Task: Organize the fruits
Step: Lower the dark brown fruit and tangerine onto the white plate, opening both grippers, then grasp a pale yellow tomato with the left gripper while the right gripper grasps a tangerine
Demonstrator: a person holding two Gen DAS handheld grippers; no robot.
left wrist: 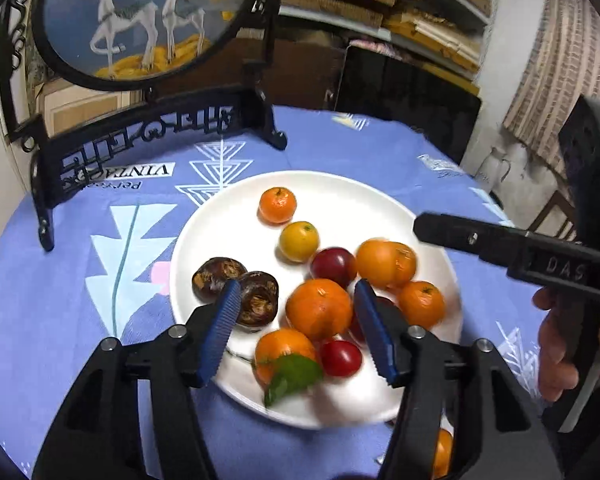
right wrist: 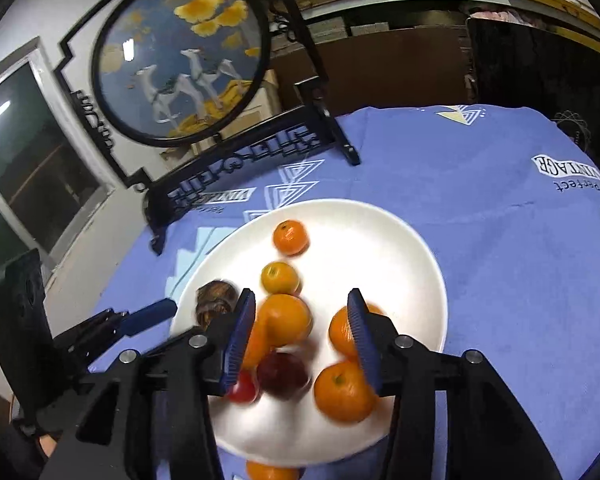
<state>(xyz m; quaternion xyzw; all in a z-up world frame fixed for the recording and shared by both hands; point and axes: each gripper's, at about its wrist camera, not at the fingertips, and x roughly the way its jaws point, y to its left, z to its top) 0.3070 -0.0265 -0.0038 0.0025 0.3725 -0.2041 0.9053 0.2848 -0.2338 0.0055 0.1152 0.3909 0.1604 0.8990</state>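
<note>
A white plate (left wrist: pixel 340 192) on the blue tablecloth holds several oranges, a yellow citrus (left wrist: pixel 299 241), red plums and two dark brown fruits (left wrist: pixel 218 278). My left gripper (left wrist: pixel 296 308) is open above the plate's near side, its blue pads either side of a large orange (left wrist: pixel 319 309), not touching it. An orange with a green leaf (left wrist: pixel 280 354) lies just below. My right gripper (right wrist: pixel 302 330) is open above the same plate (right wrist: pixel 400 248), with an orange (right wrist: pixel 286 318) and a dark red plum (right wrist: pixel 282 376) between its pads. It also shows in the left wrist view (left wrist: pixel 432 228).
A black carved stand with a round deer picture (left wrist: pixel 136 20) stands at the table's far left, close behind the plate. One orange (left wrist: pixel 442 454) lies on the cloth off the plate's near edge. Shelves and a dark cabinet are behind the table.
</note>
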